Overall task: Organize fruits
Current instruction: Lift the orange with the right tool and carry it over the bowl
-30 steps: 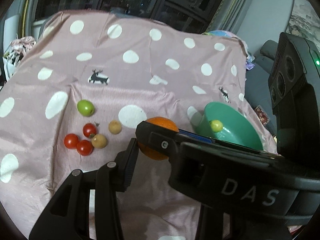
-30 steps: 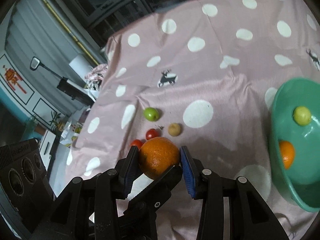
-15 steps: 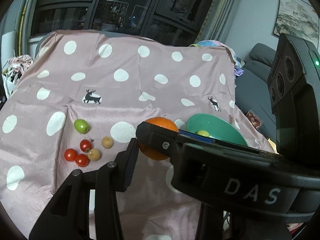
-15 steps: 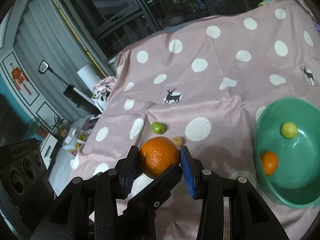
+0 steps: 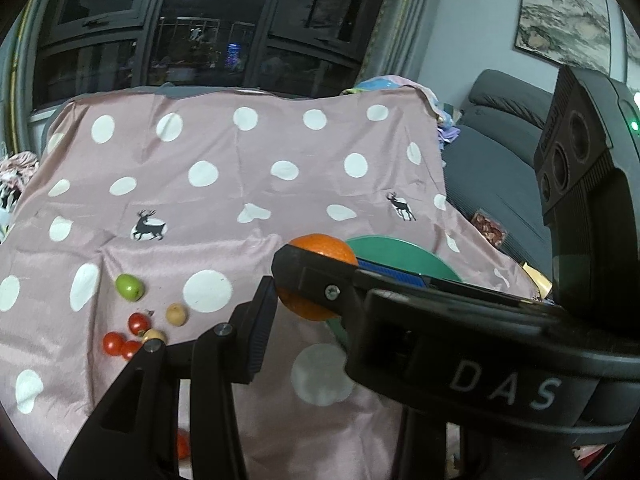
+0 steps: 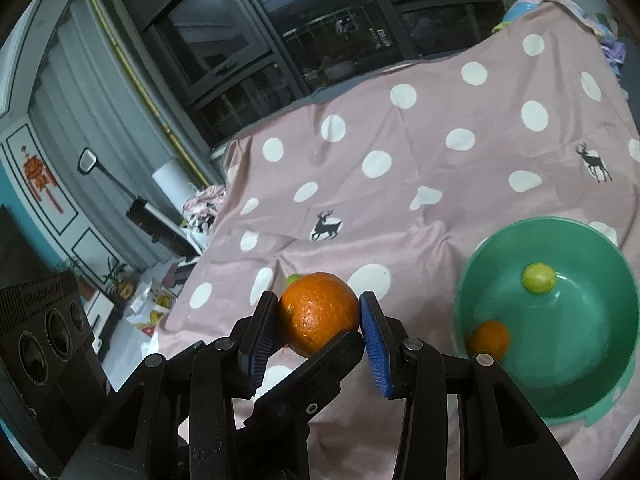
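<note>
A large orange (image 6: pixel 318 314) is held above the pink dotted cloth, and my right gripper (image 6: pixel 319 320) is shut on it, pads pressing both sides. My left gripper (image 5: pixel 316 292) grips the same orange (image 5: pixel 320 252) crosswise. Its left pad touches the fruit; its other finger is hidden behind the right gripper's body. A green bowl (image 6: pixel 500 240) sits to the right with a yellow-green fruit (image 6: pixel 538 278) and a small orange (image 6: pixel 488 338) inside. On the cloth at the left lie a green fruit (image 5: pixel 130 287), red tomatoes (image 5: pixel 114 343) and small tan fruits (image 5: pixel 177 314).
The cloth (image 5: pixel 240 152) drapes over a table that ends at dark windows behind. A grey sofa (image 5: pixel 500 128) stands at the right. A floor lamp or stand (image 6: pixel 120 184) and clutter lie past the cloth's left edge. A red fruit (image 5: pixel 182 444) shows low under the left gripper.
Both grippers have risen and pulled back with the orange still clamped between them. The cloth, loose fruits and bowl look smaller and lower in both views.
</note>
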`<state>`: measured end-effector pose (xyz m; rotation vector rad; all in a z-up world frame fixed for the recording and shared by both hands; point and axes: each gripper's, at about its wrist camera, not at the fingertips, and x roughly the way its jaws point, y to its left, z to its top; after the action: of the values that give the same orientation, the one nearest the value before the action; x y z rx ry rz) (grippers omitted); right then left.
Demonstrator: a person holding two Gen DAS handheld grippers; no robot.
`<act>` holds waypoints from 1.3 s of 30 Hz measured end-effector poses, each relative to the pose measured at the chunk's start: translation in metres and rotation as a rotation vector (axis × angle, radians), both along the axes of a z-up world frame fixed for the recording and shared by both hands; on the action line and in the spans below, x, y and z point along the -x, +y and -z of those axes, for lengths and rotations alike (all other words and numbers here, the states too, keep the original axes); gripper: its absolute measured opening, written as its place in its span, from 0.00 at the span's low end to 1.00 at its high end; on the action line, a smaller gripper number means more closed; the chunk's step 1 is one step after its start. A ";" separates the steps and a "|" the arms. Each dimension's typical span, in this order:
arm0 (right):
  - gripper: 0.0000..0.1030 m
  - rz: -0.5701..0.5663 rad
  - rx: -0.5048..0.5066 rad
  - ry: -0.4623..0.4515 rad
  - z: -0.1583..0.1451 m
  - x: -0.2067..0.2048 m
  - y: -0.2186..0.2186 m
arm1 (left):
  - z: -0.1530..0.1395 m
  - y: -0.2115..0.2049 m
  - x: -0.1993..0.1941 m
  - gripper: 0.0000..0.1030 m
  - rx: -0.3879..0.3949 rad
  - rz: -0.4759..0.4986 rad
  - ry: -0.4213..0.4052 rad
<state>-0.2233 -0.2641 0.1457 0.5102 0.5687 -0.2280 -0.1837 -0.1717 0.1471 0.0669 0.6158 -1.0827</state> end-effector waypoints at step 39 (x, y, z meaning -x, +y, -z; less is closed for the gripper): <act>0.43 0.263 -0.175 0.032 0.032 0.065 -0.104 | 0.029 -0.120 0.041 0.40 -0.129 0.212 0.080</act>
<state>-0.2878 -0.3682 0.1141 0.7535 0.5548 -0.4396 -0.2250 -0.2915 0.1179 0.2056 0.7626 -1.2543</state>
